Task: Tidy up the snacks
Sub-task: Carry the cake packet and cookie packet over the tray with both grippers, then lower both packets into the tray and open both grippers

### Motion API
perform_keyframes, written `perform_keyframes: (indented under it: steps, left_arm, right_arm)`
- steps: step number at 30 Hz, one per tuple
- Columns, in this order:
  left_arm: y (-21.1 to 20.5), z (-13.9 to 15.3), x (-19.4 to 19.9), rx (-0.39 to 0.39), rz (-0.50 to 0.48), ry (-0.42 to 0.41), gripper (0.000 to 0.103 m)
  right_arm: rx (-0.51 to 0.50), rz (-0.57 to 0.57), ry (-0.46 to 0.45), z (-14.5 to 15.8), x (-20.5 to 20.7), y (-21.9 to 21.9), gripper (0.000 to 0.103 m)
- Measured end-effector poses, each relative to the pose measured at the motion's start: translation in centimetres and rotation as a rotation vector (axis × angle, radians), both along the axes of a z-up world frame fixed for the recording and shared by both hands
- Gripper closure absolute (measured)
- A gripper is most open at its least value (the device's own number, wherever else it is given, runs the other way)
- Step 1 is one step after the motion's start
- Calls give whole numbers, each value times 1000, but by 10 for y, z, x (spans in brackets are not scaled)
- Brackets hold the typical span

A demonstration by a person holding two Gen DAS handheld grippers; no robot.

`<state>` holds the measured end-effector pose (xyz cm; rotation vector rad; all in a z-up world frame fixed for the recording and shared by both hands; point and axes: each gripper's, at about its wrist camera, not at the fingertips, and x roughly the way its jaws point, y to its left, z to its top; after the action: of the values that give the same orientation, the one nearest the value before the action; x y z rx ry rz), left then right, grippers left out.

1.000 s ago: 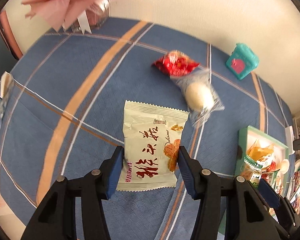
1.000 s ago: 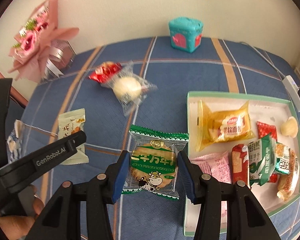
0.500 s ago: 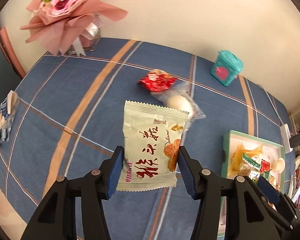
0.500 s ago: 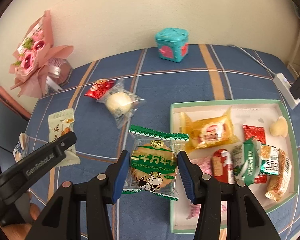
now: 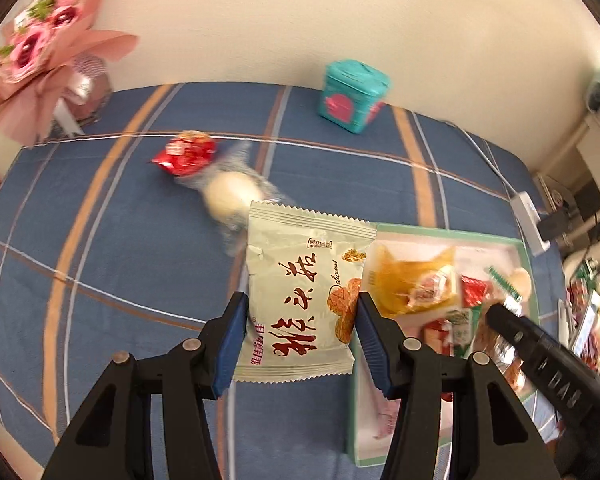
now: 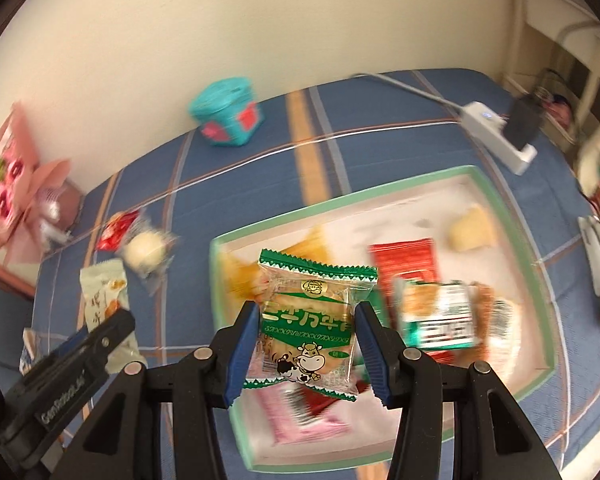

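A: What could be going wrong here?

B: Both hands are converging on the tray [image 6: 512, 216]; the right gripper [image 6: 306, 338] and left gripper [image 5: 300, 330] could be colliding, knocking a packet loose.

A: Where are the snacks sitting?

B: The green cracker packet [image 6: 310, 320] is pinched between the right fingers above the tray; the pale pastry packet [image 5: 302, 300] is clamped between the left fingers, beside the tray's edge.

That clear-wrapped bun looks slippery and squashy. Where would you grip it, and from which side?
Judging from its pose, take the clear-wrapped bun by the flat crimped wrapper tail at its near end, coming from above with the fingers across the film. The round bun bulges in the middle and would squash, and the red packet crowds the far end.
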<state>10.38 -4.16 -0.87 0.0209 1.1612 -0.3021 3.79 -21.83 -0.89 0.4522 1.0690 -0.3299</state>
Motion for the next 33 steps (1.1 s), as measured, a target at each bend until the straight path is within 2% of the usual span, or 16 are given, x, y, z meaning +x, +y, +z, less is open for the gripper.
perform_keyframes:
  steps: [7, 12, 20, 33]
  left_arm:
    - [-36, -2, -12, 19, -87, 0, 47]
    - [-58, -9, -18, 35, -131, 13, 47]
    - [-81, -18, -21, 36, -167, 29, 47]
    - [-91, -46, -6, 23, -147, 91, 47]
  right_arm:
    - [-11, -120, 4, 0, -23, -47, 51]
    - [-11, -156, 13, -3, -30, -64, 51]
    - [-3, -157, 1, -9, -25, -72, 51]
    - [-38, -136, 13, -26, -6, -83, 51]
